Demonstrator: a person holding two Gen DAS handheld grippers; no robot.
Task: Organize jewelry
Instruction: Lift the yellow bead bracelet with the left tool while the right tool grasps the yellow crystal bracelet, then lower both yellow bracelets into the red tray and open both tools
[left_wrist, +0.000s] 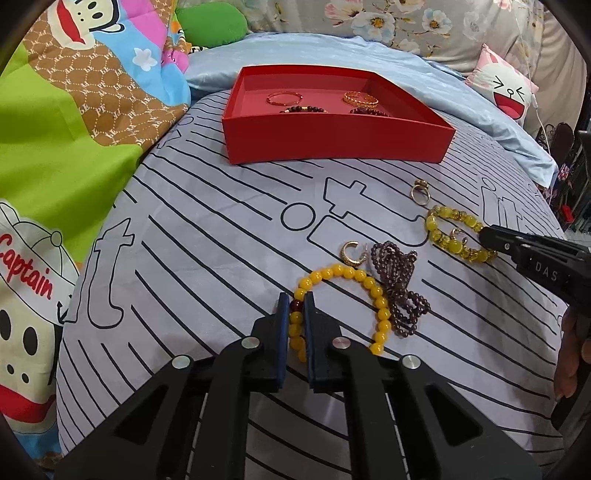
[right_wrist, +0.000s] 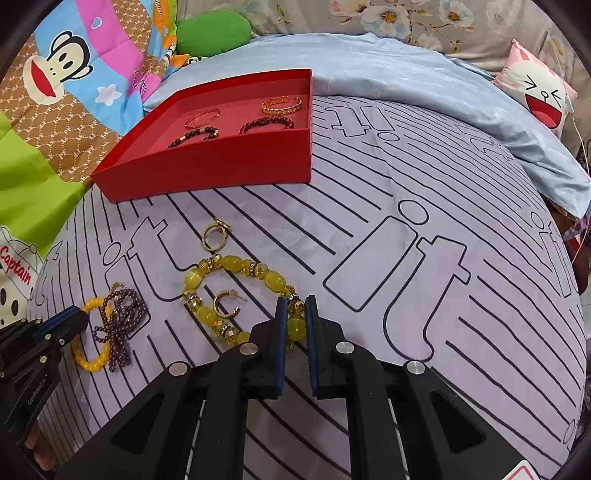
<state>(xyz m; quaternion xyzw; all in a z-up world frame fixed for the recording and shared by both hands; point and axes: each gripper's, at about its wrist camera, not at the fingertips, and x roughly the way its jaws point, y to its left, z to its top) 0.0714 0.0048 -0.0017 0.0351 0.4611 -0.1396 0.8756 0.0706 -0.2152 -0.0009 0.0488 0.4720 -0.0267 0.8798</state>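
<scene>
On the striped bedsheet, my left gripper is shut on the near side of a yellow bead bracelet, with beads pinched between its blue pads. To the right, my right gripper is shut on a yellow-green glass bead bracelet, a large bead caught between its fingers. A gold hoop earring lies inside that bracelet's loop. A purple bead strand overlaps the yellow bracelet, and a second gold hoop lies just beyond it. A gold ring rests farther back.
A shallow red box stands at the back of the sheet and holds several bracelets. Cartoon-print bedding is piled on the left, with a blue pillow and a pink cushion behind. A hand shows at the right edge.
</scene>
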